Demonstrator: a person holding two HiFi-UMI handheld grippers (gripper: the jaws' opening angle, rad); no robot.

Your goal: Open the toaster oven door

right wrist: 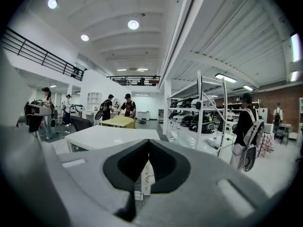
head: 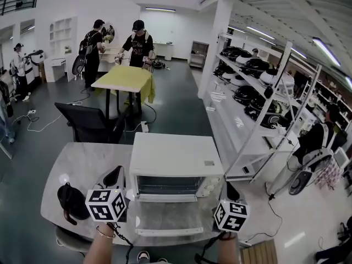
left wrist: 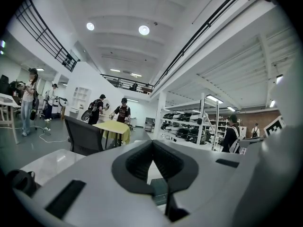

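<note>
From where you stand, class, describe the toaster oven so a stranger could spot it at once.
Start at the pale grey table closest to the viewer, with a black chair behind it. On its right half stands the toaster oven, the only white box on it, its door folded down flat.

Both forearms come in from the bottom edge of the head view, roughly parallel and well apart. Your left forearm (head: 100,249) has a thin band (head: 104,234) at the wrist. Your right forearm (head: 227,251) shows only a short stretch.

You hold the left gripper (head: 116,173) low in front of you, pointing forward and away. The left marker cube (head: 106,204) sits at the near end, tilted. In the left gripper view the jaws meet tip to tip — empty.

The right gripper (head: 230,189) points forward too, about level with the left. The right marker cube (head: 231,215) is also tilted. Its jaws press together at the tips — empty.
</note>
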